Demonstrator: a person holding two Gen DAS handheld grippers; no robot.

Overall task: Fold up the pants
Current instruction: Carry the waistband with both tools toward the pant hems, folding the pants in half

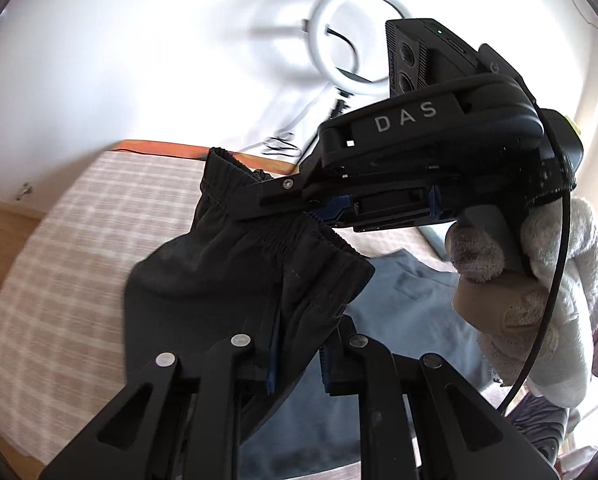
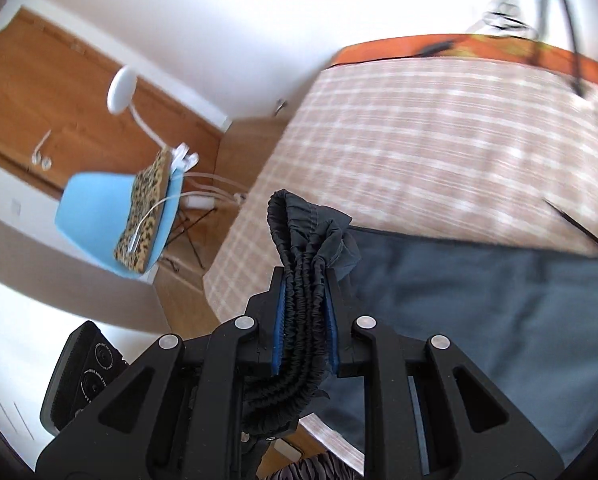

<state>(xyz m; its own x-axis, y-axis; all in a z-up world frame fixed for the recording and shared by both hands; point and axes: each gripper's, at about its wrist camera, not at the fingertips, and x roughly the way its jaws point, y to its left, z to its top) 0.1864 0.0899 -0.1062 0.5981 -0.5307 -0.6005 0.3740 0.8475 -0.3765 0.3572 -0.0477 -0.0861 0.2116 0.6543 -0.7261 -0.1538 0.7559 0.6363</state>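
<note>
Bed (image 2: 439,152): covered by a beige-and-white checked spread; orange edge along the far side; carries the garments.
Wall (image 1: 139,60): white, behind the bed.
Blue-grey garment (image 2: 499,312): spread flat on the bed, below and beside the lifted pants.
Pants (image 1: 239,280): dark grey, elastic waistband; held up above the bed by both grippers at the waistband end, the fabric hanging bunched between them.
Blue chair (image 2: 99,220): on the wooden floor beside the bed, with a leopard-print item (image 2: 143,216) and white cables lying on it.
Ring light (image 1: 359,36): white, on a stand against the wall beyond the bed; blurred.
Right gripper (image 1: 283,204): narrow, clamped on the gathered waistband; in the right wrist view several folds of black elastic sit pressed between the blue pads (image 2: 281,320). Held by a hand in a white glove (image 1: 539,280). Body marked "DAS".
Left gripper (image 1: 299,356): jaws partly closed with pants fabric running between them; cloth lies against the left blue pad, but whether the right pad touches it cannot be told.
</note>
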